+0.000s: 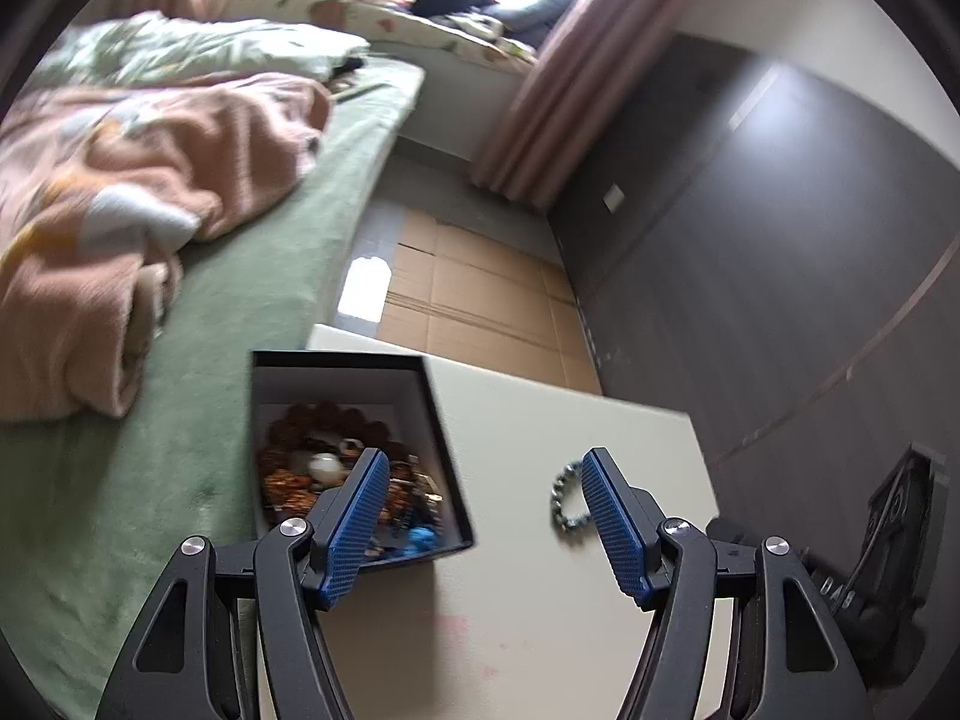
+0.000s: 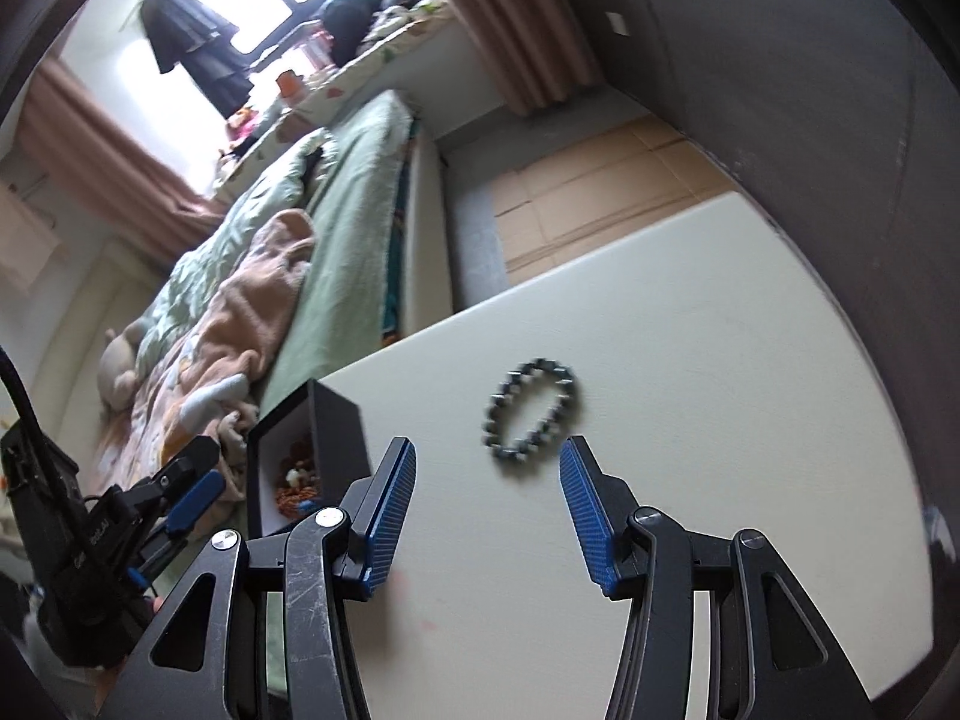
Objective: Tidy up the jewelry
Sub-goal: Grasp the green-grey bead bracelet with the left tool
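Observation:
A dark beaded bracelet (image 2: 531,411) lies flat on the cream table (image 2: 690,390), just ahead of my open, empty right gripper (image 2: 487,450). In the left wrist view the bracelet (image 1: 567,498) is half hidden behind the right finger. A black open box (image 1: 354,420) holding several bracelets and beads stands at the table's left edge. It also shows in the right wrist view (image 2: 324,438). My left gripper (image 1: 483,459) is open and empty, above the table between the box and the bracelet. The left gripper also shows at the left of the right wrist view (image 2: 186,492).
A bed (image 1: 252,264) with green sheet and a pink blanket (image 1: 120,180) lies left of the table. Cardboard (image 1: 474,294) covers the floor beyond the table. A dark wall panel (image 1: 780,240) runs along the right. The right gripper's body (image 1: 888,540) is at the right.

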`<state>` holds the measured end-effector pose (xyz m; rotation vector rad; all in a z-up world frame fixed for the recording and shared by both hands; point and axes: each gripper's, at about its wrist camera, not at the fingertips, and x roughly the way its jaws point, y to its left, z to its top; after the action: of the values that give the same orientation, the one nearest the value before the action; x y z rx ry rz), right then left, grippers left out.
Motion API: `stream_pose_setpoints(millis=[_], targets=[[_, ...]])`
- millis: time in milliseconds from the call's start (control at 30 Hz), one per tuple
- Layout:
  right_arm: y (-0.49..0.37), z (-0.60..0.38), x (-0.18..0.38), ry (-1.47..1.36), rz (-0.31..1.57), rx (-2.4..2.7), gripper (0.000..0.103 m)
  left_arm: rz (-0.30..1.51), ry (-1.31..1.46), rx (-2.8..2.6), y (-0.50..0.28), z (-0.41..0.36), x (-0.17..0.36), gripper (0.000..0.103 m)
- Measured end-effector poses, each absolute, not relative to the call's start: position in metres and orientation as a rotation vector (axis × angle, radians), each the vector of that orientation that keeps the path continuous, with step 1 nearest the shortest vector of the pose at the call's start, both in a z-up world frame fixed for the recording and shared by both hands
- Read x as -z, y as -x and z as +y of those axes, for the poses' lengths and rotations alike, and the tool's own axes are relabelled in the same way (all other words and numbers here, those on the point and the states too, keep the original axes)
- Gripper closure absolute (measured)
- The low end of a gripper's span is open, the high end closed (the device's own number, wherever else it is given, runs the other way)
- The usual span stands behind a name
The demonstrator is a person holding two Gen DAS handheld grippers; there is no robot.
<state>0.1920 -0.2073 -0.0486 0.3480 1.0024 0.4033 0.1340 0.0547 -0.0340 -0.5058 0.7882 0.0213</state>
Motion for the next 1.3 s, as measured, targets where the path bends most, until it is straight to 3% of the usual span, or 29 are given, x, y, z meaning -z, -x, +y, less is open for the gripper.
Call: stream_pose_setpoints(millis=[367, 600, 767, 1033, 1200, 1300], targets=[[-0.195, -0.258, 0.052, -0.438, 1.058, -0.309, 0.052, 0.900, 0.213, 0.052, -0.179, -0.027, 0.041, 0.035], [-0.197, -0.303, 0.050, -0.469, 1.054, -0.237, 0.052, 0.983, 0.053, 0.053, -0.208, -0.067, 0.074, 0.035], [-0.200, -0.329, 0.054, -0.473, 1.070, -0.190, 0.021, 1.035, 0.034, 0.030, -0.218, -0.075, 0.101, 0.035], [-0.203, -0.356, 0.055, -0.536, 1.067, -0.173, 0.017, 1.023, -0.005, -0.010, -0.230, -0.081, 0.116, 0.035], [-0.203, -0.353, 0.055, -0.534, 1.069, -0.179, 0.017, 1.021, -0.012, 0.007, -0.229, -0.084, 0.125, 0.042], [-0.203, -0.347, 0.054, -0.515, 1.074, -0.191, 0.017, 1.039, 0.001, 0.043, -0.228, -0.086, 0.130, 0.057]])
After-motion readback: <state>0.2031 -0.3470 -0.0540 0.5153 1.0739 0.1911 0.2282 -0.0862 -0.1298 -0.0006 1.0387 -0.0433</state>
